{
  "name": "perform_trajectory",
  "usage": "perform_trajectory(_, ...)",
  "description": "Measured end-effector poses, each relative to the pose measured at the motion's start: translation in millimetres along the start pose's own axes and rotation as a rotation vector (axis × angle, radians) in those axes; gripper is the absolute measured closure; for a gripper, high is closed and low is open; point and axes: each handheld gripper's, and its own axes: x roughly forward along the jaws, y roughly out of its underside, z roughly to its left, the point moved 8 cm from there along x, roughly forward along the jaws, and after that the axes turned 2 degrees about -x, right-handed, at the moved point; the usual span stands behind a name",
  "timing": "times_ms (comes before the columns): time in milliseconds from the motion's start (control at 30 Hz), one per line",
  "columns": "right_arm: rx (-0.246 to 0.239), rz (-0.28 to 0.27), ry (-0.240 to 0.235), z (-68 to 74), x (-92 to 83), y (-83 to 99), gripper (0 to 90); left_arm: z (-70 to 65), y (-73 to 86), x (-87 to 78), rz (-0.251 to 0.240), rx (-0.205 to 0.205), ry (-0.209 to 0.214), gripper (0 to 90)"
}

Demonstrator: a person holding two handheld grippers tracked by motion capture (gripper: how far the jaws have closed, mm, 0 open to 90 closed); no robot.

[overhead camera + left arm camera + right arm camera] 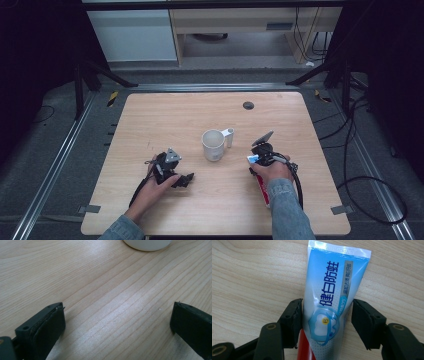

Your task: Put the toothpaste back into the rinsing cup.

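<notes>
Toothpaste tube (329, 302) between right gripper (325, 322) jaws (left pad touching).

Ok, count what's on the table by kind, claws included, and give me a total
Mug: 1
Toothpaste tube: 1
Claws: 2, left claw and right claw
Total: 4

table (150, 115) | mug (214, 145) on it near centre, handle to the right | left gripper (182, 180) on the table, left of and nearer than mug | toothpaste tube (329, 302) flat on the table between the 2 jaws of right gripper (260, 150), right of mug
</notes>
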Motion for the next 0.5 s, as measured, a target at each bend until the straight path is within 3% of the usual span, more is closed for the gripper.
perform_trajectory(500, -0.011, 0.020, -0.010, 1.8, 3.2, 0.4, 45.4, 0.1, 0.0, 0.0, 0.000, 0.001, 0.000, 0.0)
